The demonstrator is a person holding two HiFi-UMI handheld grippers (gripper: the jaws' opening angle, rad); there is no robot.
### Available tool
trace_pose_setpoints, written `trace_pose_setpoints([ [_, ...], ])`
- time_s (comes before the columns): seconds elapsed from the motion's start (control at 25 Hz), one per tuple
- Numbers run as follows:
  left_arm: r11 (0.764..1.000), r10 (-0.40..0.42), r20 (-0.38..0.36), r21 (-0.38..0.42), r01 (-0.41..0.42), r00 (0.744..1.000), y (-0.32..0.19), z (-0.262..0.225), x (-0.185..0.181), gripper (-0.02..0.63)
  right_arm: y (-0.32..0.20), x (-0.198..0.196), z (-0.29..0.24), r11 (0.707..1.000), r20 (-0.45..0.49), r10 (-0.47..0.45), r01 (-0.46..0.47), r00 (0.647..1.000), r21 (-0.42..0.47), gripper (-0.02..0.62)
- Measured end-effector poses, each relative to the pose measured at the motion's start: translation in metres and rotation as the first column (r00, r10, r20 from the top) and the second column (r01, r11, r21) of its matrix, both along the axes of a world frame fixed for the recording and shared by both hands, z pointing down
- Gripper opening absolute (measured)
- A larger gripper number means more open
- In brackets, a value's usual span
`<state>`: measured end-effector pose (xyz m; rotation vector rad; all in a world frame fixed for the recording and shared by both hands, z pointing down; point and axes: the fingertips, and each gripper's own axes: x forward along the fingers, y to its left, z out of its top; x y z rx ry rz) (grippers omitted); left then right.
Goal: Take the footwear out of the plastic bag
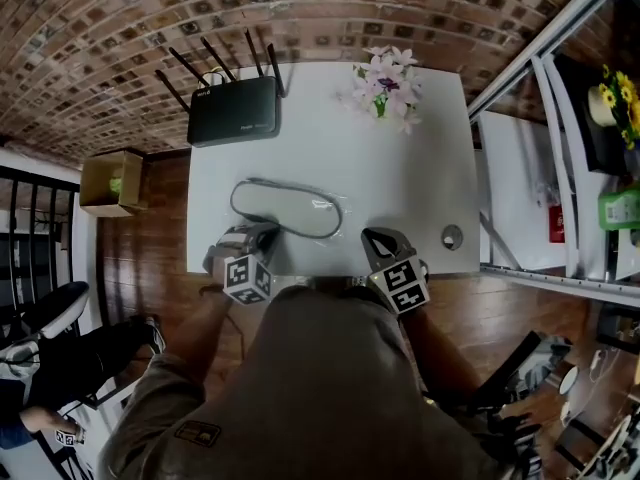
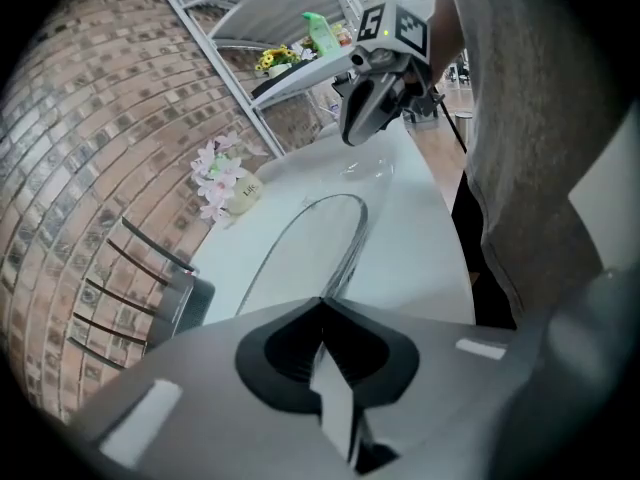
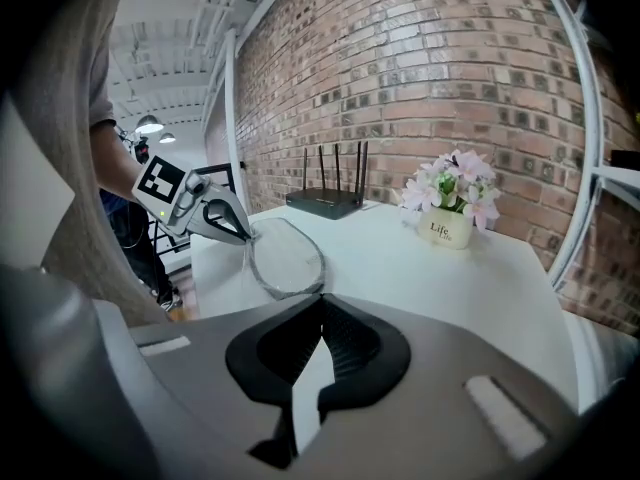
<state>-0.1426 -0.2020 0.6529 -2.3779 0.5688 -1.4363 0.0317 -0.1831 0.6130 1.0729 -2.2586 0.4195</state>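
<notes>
A flat grey slipper with a dark rim lies inside a clear plastic bag (image 1: 288, 209) on the white table (image 1: 330, 148). My left gripper (image 1: 266, 232) is at the bag's near-left end, jaws closed with the bag's edge pinched at their tips. The left gripper view shows the bag (image 2: 310, 243) running straight away from the closed left gripper (image 2: 322, 298). My right gripper (image 1: 374, 238) is shut on nothing, just off the bag's right end. From the right gripper view, the right gripper (image 3: 320, 296) points at the bag (image 3: 287, 258), and the left gripper (image 3: 242, 234) touches it.
A black router (image 1: 235, 110) with antennas stands at the table's far left, a pot of pink flowers (image 1: 386, 86) at the far right. A small round disc (image 1: 452, 236) lies near the front right corner. Metal shelving (image 1: 560, 63) rises on the right; a cardboard box (image 1: 110, 181) sits on the floor left.
</notes>
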Motion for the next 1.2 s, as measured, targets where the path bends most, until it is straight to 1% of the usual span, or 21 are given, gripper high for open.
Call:
trace_pose_setpoints([
  [0.16, 1.000, -0.008, -0.017, 0.020, 0.008, 1.000, 0.000, -0.010, -0.001, 0.002, -0.001, -0.002, 0.010, 0.998, -0.042, -0.062, 0.062, 0.997, -0.009, 0.014],
  [0.24, 0.999, -0.018, -0.030, 0.028, 0.018, 0.999, -0.001, -0.015, -0.002, 0.002, -0.001, -0.008, 0.014, 0.992, -0.084, -0.125, 0.126, 0.989, 0.004, 0.014],
  [0.32, 0.999, -0.027, -0.046, 0.032, 0.029, 0.999, -0.001, -0.020, -0.003, 0.002, 0.002, -0.016, 0.018, 0.978, -0.136, -0.204, 0.208, 0.969, 0.018, 0.015],
  [0.36, 0.999, -0.032, -0.054, 0.033, 0.034, 0.998, -0.001, -0.023, -0.003, 0.002, 0.004, -0.020, 0.020, 0.968, -0.162, -0.245, 0.252, 0.956, 0.022, 0.017],
  [0.48, 0.998, -0.046, -0.076, 0.037, 0.048, 0.996, -0.003, -0.031, -0.004, 0.002, 0.011, -0.034, 0.025, 0.927, -0.227, -0.356, 0.372, 0.907, 0.034, 0.066],
  [0.68, 0.997, -0.060, -0.110, 0.040, 0.064, 0.992, -0.003, -0.045, -0.002, 0.002, 0.022, -0.053, 0.034, 0.847, -0.309, -0.489, 0.528, 0.816, 0.056, 0.112],
  [0.76, 0.997, -0.063, -0.121, 0.039, 0.068, 0.991, -0.003, -0.049, -0.001, 0.002, 0.026, -0.057, 0.037, 0.821, -0.332, -0.523, 0.569, 0.785, 0.054, 0.131],
  [0.84, 0.997, -0.064, -0.131, 0.034, 0.069, 0.989, -0.002, -0.052, 0.000, 0.002, 0.029, -0.060, 0.040, 0.801, -0.350, -0.544, 0.596, 0.763, 0.052, 0.144],
  [1.08, 0.998, -0.066, -0.170, 0.005, 0.068, 0.983, 0.003, -0.057, 0.006, 0.002, 0.032, -0.070, 0.045, 0.754, -0.423, -0.567, 0.652, 0.707, 0.080, 0.196],
  [1.2, 0.998, -0.064, -0.183, -0.005, 0.064, 0.981, 0.005, -0.059, 0.010, 0.002, 0.030, -0.074, 0.045, 0.738, -0.460, -0.563, 0.668, 0.686, 0.093, 0.196],
])
